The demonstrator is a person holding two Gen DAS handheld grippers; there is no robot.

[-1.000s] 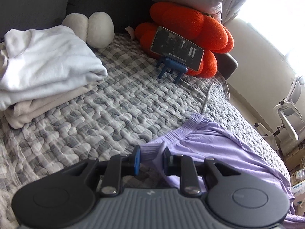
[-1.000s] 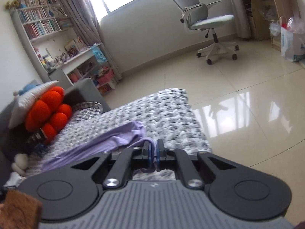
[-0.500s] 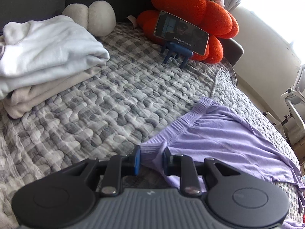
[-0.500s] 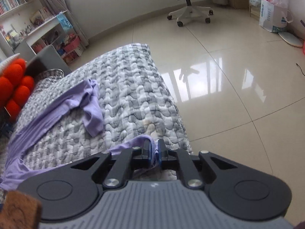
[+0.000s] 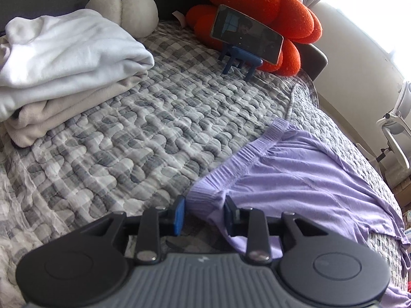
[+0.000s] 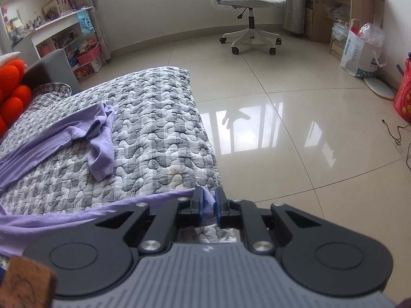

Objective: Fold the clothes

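The left gripper (image 5: 204, 214) stands open around the waistband of the lilac knit trousers (image 5: 303, 177); the right gripper (image 6: 208, 206) pinches their near hem on the grey-checked quilted bedspread (image 6: 154, 128).

We hold our left gripper (image 5: 204, 214) low with its jaws parted (blue pads facing each other across a clear gap), while our right gripper (image 6: 208, 206) has its jaws nearly closed together.

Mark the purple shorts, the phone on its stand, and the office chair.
purple shorts (image 5: 303, 179), left wrist view, flat fabric below the waistband
phone (image 5: 246, 37), left wrist view, middle of the screen
office chair (image 6: 253, 0), right wrist view, seat cushion
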